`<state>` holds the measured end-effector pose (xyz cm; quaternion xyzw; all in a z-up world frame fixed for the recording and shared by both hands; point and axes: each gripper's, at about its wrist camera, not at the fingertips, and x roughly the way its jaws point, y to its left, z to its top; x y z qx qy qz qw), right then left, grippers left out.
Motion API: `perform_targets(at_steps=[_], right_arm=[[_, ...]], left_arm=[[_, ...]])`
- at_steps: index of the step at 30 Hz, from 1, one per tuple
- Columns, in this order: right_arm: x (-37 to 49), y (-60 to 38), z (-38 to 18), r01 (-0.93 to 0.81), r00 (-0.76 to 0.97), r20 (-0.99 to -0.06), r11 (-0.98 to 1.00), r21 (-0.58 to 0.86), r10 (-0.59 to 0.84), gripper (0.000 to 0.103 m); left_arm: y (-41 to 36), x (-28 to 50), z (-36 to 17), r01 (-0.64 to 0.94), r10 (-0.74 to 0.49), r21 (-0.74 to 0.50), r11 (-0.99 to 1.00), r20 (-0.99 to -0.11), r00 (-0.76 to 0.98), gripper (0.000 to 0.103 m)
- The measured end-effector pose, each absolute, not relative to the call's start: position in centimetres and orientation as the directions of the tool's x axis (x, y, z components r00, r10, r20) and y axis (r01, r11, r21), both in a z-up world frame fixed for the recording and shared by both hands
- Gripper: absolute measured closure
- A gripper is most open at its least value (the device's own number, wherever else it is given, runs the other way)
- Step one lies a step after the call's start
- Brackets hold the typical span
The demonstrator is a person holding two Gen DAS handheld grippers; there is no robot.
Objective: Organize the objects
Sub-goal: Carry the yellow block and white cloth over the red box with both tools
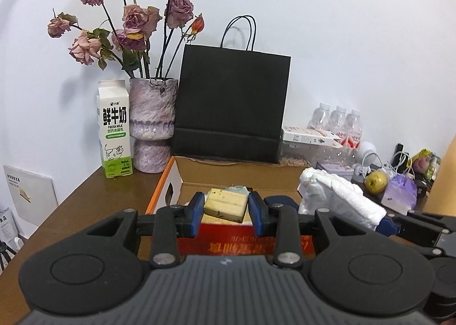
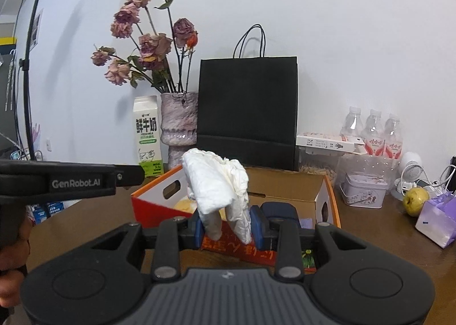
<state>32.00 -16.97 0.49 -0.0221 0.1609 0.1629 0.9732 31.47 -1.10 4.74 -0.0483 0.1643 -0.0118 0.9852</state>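
Note:
My left gripper (image 1: 226, 212) is shut on a yellow sponge (image 1: 226, 201) with a green scouring side, held above the near wall of an open cardboard box (image 1: 236, 175) with an orange-red outside. My right gripper (image 2: 228, 228) is shut on a folded white cloth (image 2: 216, 185), which stands up from its blue pads over the same box (image 2: 285, 182). In the left wrist view the cloth (image 1: 339, 194) and the right gripper (image 1: 384, 223) show at the right. Inside the box lie a dark blue object (image 2: 279, 209) and something pale yellow (image 2: 185, 205), partly hidden.
On the brown table stand a milk carton (image 1: 115, 128), a vase of dried roses (image 1: 152, 122) and a black paper bag (image 1: 232, 102) behind the box. To the right are water bottles (image 2: 370, 131), a tin (image 2: 364, 189), a pear (image 2: 414, 201) and a purple pouch (image 2: 436, 218). A hand (image 2: 11, 265) shows at the left.

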Motion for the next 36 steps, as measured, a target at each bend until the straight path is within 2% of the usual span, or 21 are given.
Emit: perform_targets(at_steps=[19,36], right_arm=[[39.8,-16.5,0.1,-0.314,0.893,-0.329,0.949,0.036,0.308,0.072],[46.4,-17.6,-1.4,-0.298,0.872,-0.394,0.954,0.041,0.289,0.072]], left_arm=[[-0.7,39.1,4.7,-0.016,-0.03,-0.132,0.991,-0.34,0.94,0.069],[-0.1,45.6,2.9,-0.023,-0.022,-0.108,0.994,-0.395,0.918,0.069]])
